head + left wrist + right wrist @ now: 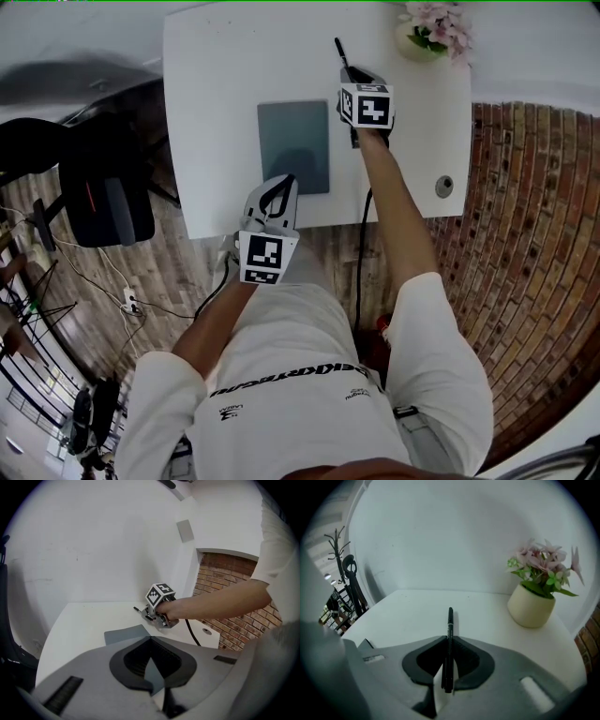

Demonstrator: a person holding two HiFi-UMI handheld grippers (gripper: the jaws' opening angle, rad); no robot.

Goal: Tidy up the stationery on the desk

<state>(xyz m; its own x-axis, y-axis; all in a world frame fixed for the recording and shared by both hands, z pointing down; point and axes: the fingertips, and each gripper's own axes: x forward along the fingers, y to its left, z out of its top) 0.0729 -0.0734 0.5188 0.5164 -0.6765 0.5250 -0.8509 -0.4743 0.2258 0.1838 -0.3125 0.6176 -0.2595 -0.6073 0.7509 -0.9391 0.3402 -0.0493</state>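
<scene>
Currently: right gripper (449, 641), fingers (465, 657) clamped on black pen (450, 620), which points far across the white bench (408, 606), right of the grey pad (293, 141), perhaps a notebook. Left gripper (151, 641), fingers (129, 660) together, empty, at the pad's near edge. Flower pot (530, 606) far right.

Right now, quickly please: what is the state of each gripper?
Left gripper: closed, holding nothing.
Right gripper: closed on the pen.
</scene>
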